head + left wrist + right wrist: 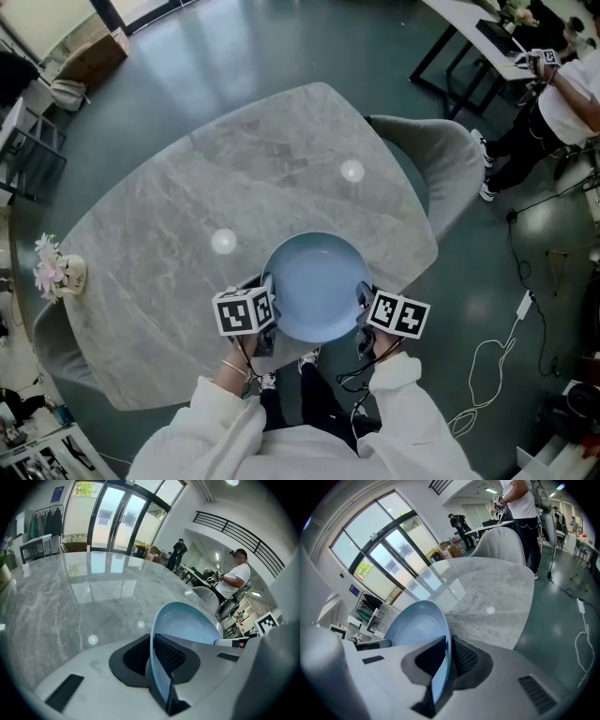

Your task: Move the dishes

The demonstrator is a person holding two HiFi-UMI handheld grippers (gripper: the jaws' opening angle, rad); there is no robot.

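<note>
White sleeves fill the bottom edge. Just above, at lower centre, one round blue dish faces hollow-up over the grey table's near edge. Two grippers pinch its rim: the left gripper on its left side, the right gripper on its right.

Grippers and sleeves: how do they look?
The left gripper and right gripper have pale grey bodies, dark textured fingers and white cubes with black square markers. The sleeves are white; a black cable runs by the right one.
</note>
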